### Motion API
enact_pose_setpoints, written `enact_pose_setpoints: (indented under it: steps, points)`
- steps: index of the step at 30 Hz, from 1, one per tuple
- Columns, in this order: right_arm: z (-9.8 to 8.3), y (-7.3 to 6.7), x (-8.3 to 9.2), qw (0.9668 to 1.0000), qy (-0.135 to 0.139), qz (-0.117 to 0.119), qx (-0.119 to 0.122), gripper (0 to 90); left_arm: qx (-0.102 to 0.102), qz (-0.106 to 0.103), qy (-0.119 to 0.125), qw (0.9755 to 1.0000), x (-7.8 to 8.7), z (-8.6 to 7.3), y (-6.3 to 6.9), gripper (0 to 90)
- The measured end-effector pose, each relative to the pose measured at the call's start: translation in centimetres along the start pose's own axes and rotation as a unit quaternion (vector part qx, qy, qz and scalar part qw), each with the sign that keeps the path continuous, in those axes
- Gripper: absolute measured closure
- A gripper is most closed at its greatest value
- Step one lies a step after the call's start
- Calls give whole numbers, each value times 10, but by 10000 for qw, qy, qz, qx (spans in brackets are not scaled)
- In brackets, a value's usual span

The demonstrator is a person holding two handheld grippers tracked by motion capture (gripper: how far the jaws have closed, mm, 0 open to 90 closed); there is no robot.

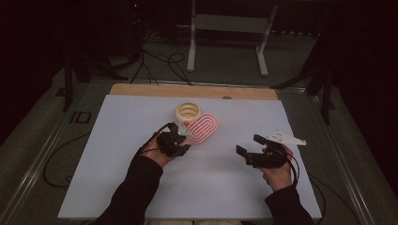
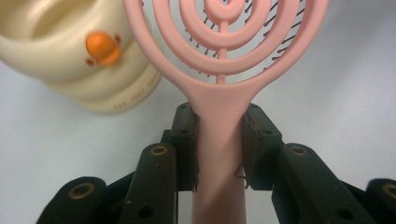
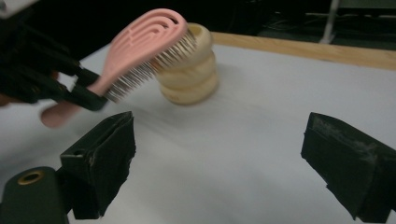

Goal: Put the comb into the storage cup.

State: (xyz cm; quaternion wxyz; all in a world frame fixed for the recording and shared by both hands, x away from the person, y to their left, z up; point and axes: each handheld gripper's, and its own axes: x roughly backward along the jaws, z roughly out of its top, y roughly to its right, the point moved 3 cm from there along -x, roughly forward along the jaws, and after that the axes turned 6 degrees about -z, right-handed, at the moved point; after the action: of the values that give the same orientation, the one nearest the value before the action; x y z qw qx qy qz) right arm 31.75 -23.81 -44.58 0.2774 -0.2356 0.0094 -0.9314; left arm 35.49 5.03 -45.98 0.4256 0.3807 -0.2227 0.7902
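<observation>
A pink hairbrush with a looped openwork head is lifted off the white table, bristles down. My left gripper is shut on its handle; in the left gripper view both pads press the handle's sides just below the head. A cream ribbed cup with an orange dot stands just beyond the brush, and the brush head reaches its rim. My right gripper hovers at the right, jaws wide open with nothing between them.
A white sheet covers the table, with a bare wooden strip along the far edge. Beyond the table, a metal stand's legs and loose cables lie on a dark floor.
</observation>
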Motion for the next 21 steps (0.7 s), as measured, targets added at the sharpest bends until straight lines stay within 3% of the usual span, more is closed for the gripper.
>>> enact_pose_setpoints:
  steps: [12, 19, 21]
  points:
    - [34, -11, -18, 9996, -23, 268, -96, 90, -103, 149, 504, 9986, 6, 4, 4, 705]
    - [47, -17, -27, 9986, -46, 484, -193, 91, -117, 220, 758, 9968, 10, 3, 4, 705]
    - [51, -20, -31, 9981, -76, 563, -219, 92, -162, 283, 905, 9954, 10, 4, 5, 705]
